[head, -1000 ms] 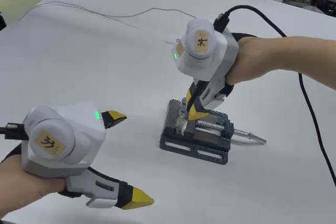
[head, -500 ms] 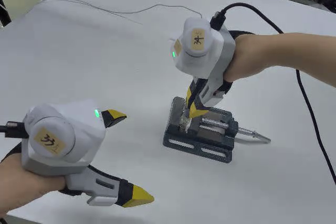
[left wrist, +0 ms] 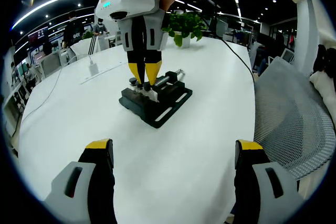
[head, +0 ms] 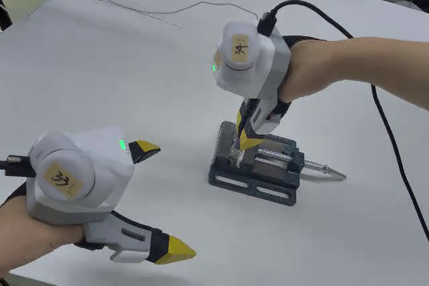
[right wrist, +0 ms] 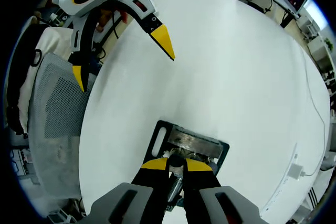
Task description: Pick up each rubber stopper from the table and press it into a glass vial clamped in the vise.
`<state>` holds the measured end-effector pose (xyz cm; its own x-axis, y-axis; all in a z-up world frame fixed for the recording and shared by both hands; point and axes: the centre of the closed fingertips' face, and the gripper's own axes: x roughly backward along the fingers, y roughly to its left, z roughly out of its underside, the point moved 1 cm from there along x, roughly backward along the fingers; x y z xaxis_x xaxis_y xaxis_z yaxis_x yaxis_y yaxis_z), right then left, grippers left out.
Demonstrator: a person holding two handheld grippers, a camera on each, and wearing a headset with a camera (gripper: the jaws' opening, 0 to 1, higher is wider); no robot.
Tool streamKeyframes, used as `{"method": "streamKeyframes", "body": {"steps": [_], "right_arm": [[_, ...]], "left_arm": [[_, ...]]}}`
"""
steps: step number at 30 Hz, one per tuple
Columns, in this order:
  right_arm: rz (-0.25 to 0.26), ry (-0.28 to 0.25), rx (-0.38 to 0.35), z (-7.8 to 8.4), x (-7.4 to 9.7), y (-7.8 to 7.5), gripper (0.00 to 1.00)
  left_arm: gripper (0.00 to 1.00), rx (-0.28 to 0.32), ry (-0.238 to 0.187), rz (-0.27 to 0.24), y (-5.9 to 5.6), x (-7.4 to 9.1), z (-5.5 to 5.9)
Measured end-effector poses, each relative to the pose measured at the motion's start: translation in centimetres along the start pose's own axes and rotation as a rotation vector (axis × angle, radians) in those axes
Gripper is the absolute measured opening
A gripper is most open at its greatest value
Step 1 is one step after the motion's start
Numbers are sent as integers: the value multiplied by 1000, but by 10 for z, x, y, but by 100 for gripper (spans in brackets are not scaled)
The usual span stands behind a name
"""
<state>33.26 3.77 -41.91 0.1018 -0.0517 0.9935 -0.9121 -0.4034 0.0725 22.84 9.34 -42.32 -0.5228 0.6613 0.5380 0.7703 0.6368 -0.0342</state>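
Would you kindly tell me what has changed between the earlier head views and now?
The right gripper has leaned its body slightly leftward in the head view, while its fingers stay closed on the rubber stopper at the vise. Nothing was taken up or let go. The left gripper stays open above the table, and the vise has not moved.

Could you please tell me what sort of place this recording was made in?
Most likely an open-plan office or lab: a large white table, a grey mesh office chair beside it, a potted plant, and strip lights on a dark ceiling.
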Motion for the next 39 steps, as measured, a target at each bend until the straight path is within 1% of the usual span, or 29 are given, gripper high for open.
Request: {"method": "streamKeyframes", "body": {"steps": [1, 6, 8, 9, 18, 21, 27, 30, 33, 36, 39], "right_arm": [[-2, 5, -18, 0, 0, 0, 4], [-13, 29, -63, 0, -1, 0, 4], [-15, 32, -64, 1, -1, 0, 4], [-18, 34, -86, 1, -1, 0, 4], [-24, 20, -153, 1, -1, -1, 3], [-28, 18, -176, 1, -2, -1, 3], [-27, 24, -179, 1, -3, 0, 3], [-27, 17, -182, 1, -3, 0, 3], [-20, 6, -157, 2, -2, 2, 4], [-18, -11, -155, 3, -2, 1, 5], [-14, -19, -127, 3, -2, 1, 5]], "left_arm": [[96, 0, -1, 0, 0, 0, 0], [96, 3, 0, 2, 0, -2, 0], [95, 3, -1, 1, 0, -2, 0], [95, 3, -1, 3, 0, -2, 0], [95, 5, -1, 4, -1, -5, 0], [95, 6, 1, 8, -2, -6, 0], [95, 4, -1, 9, -2, -6, -1], [95, 5, -4, 6, -1, -6, -2], [94, 4, -1, 5, 0, -5, -2], [94, 4, 0, 6, -1, -5, -1], [94, 6, 2, 7, -2, -5, -1]]}}
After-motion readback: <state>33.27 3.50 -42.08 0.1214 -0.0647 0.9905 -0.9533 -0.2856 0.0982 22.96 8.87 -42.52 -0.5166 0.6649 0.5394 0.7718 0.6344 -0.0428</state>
